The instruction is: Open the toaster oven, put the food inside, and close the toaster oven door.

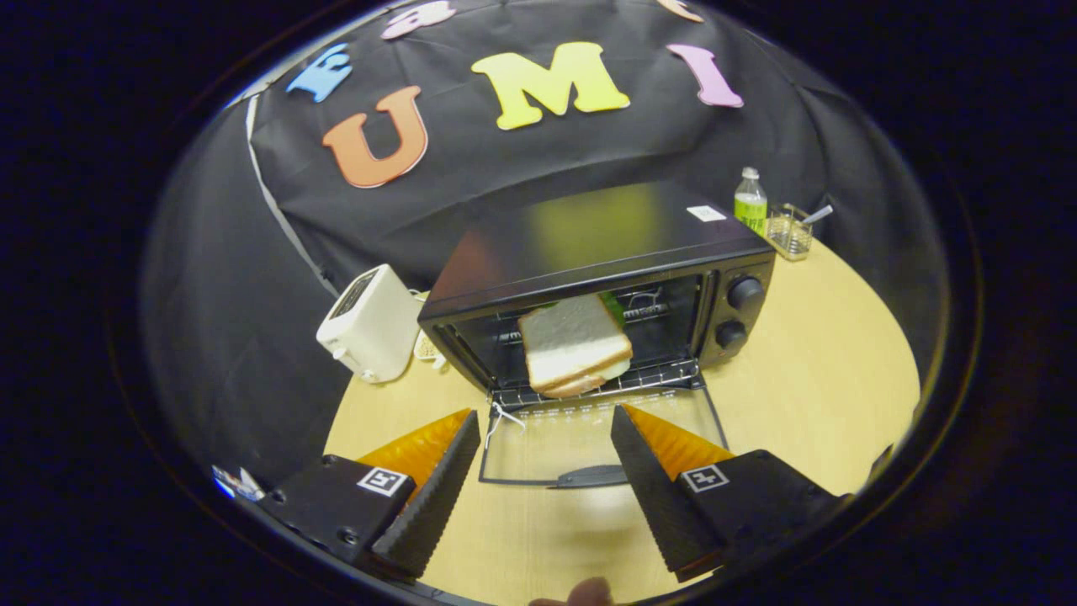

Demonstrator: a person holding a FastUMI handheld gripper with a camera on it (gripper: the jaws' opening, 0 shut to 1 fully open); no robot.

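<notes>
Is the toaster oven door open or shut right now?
Open. The door lies flat on the table, its handle just ahead of the open gripper; the sandwich sits on the rack.

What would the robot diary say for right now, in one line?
gripper: open, holding nothing | toaster oven door: open | sandwich: on rack inside | next: close door

Sandwich [575, 345] on rack inside toaster oven [602, 286], door [602, 442] dropped open ahead of spread fingers [437, 480]
</notes>
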